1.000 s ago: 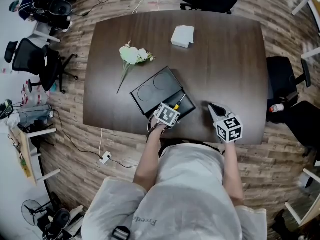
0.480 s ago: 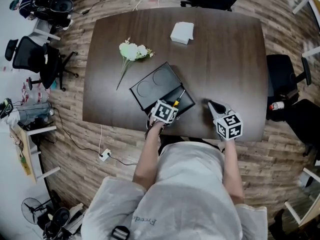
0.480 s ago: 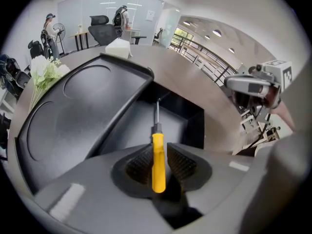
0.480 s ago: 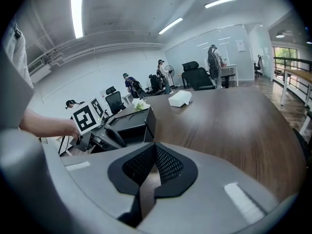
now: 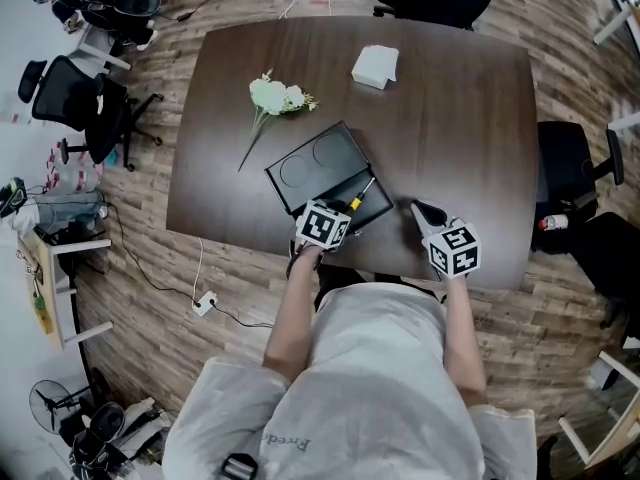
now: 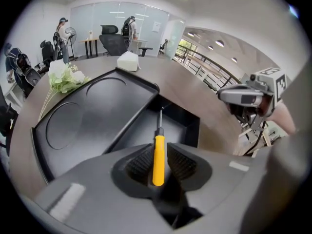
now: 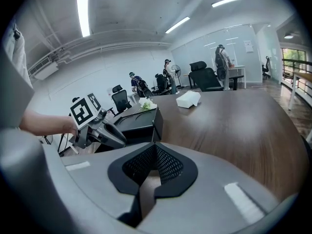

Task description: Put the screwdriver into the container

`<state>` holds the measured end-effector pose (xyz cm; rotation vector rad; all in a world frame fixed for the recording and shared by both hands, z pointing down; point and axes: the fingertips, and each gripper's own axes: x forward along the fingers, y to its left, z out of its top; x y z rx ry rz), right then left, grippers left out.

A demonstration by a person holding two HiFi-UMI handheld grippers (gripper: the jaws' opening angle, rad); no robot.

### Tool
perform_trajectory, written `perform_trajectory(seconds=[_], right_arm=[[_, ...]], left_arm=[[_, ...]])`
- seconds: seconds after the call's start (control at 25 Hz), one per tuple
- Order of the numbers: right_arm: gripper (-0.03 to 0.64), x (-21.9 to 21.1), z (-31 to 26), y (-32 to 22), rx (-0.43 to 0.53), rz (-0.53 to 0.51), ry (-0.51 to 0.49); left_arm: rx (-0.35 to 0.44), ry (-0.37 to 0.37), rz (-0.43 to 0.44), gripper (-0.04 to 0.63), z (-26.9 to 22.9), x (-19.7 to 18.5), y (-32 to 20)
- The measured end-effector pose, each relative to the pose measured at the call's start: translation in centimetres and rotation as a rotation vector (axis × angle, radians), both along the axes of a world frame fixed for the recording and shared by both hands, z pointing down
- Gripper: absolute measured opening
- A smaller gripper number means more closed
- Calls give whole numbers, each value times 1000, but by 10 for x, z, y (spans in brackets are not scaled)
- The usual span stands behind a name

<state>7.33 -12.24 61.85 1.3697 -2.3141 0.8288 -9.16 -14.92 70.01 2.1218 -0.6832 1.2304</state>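
Observation:
A screwdriver [image 6: 158,157] with a yellow handle is pinched between the pads of my left gripper [image 6: 158,162], which is shut on it. Its metal shaft points forward over the open narrow compartment of the black container [image 6: 97,116]. From the head view, the left gripper [image 5: 343,212] sits at the container's [image 5: 315,165] near right corner, and the screwdriver [image 5: 358,198] slants over that compartment. My right gripper [image 5: 418,209] rests further right near the table's front edge. Its jaws [image 7: 155,150] are shut with nothing between them.
A bunch of white flowers [image 5: 277,96] lies on the dark wooden table [image 5: 460,118] behind the container. A white tissue pack [image 5: 374,66] sits near the far edge. Office chairs [image 5: 565,158] stand on the right, and more stand at the far left.
The head view has shifted slightly. Both grippers hold about the same places relative to the container, the left one still shut on the screwdriver.

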Motion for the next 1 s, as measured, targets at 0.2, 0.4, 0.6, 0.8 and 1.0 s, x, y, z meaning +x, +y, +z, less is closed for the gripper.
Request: perform_trajectory(seconds=[0.2, 0.4, 0.6, 0.8, 1.0], right_arm=[[0, -11, -4, -3, 11, -38, 2], [0, -23, -7, -5, 18, -74, -2], [0, -43, -5, -4, 19, -134, -1], [0, -55, -2, 3, 18, -173, 5], [0, -63, 1, 3, 22, -192, 24]], left_arm=[[37, 63, -49, 146, -15, -6, -2], [67, 92, -98, 146, -25, -16, 2], [91, 126, -154, 146, -32, -27, 7], [122, 196, -230, 146, -47, -36, 11], [192, 249, -325, 144, -60, -52, 15]])
